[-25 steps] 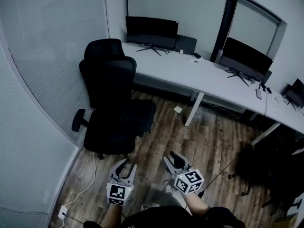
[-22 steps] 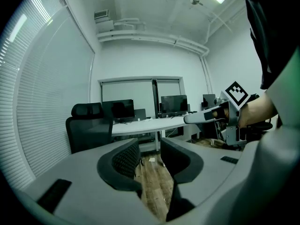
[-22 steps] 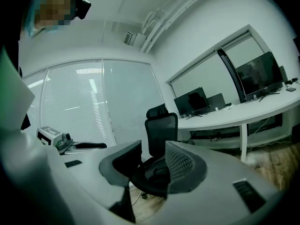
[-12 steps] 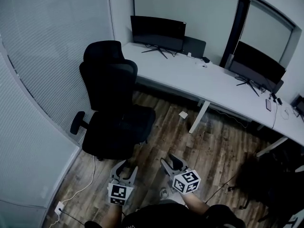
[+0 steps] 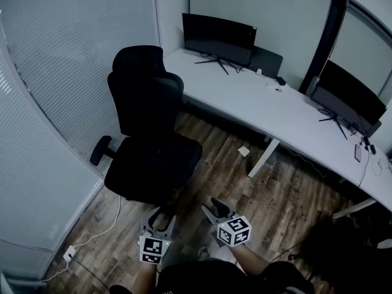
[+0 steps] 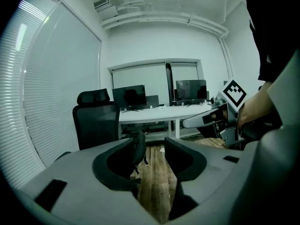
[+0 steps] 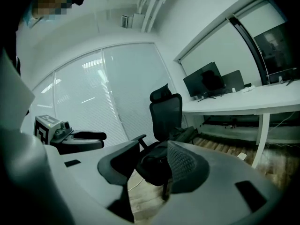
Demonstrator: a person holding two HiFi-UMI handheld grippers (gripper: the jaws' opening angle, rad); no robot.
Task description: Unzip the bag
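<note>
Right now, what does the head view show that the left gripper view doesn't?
Only the head view: the wall socket and the marker cube on the left gripper. Only the left gripper view: the ceiling pipes and a vent. Both: the chair, the desk, the monitors, the wood floor and the right gripper. Both grippers' jaws have just been opening, with nothing between them.

no readable text, labels or numbers anywhere
</note>
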